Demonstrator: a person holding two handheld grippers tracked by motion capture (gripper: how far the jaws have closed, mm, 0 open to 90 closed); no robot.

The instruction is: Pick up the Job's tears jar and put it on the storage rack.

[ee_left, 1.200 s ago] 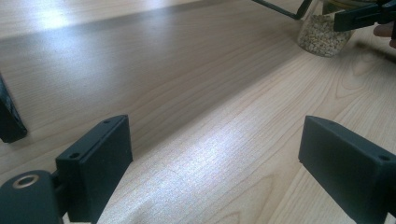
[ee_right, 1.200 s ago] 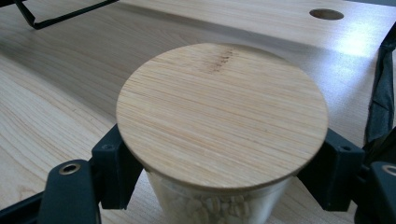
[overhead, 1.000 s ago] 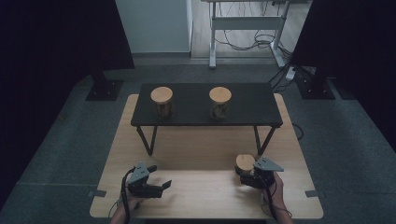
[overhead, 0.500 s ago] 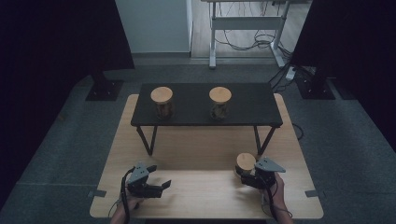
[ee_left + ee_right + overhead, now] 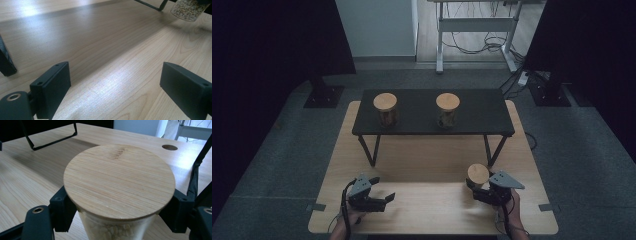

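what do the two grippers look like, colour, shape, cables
Both are black handheld tools. The left gripper has two flat, block-shaped black jaws with small screw holes and a black cable trailing toward the person. The right gripper carries a grey three-cornered plate on top, as does the left.

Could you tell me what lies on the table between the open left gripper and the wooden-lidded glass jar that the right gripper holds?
Nothing: in the high view, bare light wooden tabletop separates the left gripper from the wooden-lidded glass jar in the right gripper.
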